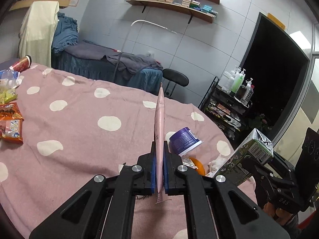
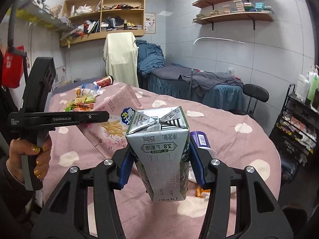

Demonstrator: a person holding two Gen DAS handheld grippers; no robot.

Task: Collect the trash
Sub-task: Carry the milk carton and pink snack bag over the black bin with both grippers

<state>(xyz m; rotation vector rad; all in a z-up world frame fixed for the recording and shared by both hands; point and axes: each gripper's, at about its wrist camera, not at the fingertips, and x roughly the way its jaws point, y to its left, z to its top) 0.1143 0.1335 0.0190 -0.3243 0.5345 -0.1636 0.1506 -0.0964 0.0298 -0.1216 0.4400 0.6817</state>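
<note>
Left hand-held gripper point(image 1: 159, 157), frame centre: clamped on pink snack packet point(image 1: 159, 119), edge-on, above pink polka-dot worktop point(image 1: 79, 119). Purple yogurt cup point(image 1: 184, 140): lying beside it. Right hand-held gripper point(image 2: 159, 159): clamped on milk carton point(image 2: 159, 145), frame centre.

Even, cool indoor light fills the room in both wrist views, falling from overhead and leaving only soft, faint shadows on the pink spotted table cover point(image 1: 79, 123). The dark window point(image 1: 275, 75) shows black, with one pale reflection near its upper right. Fisheye distortion bows the wall shelves point(image 2: 233, 18) and tile lines, and black vignetting rounds every corner. The near fingers point(image 1: 153, 171) read sharp; the far shelves look soft.
</note>
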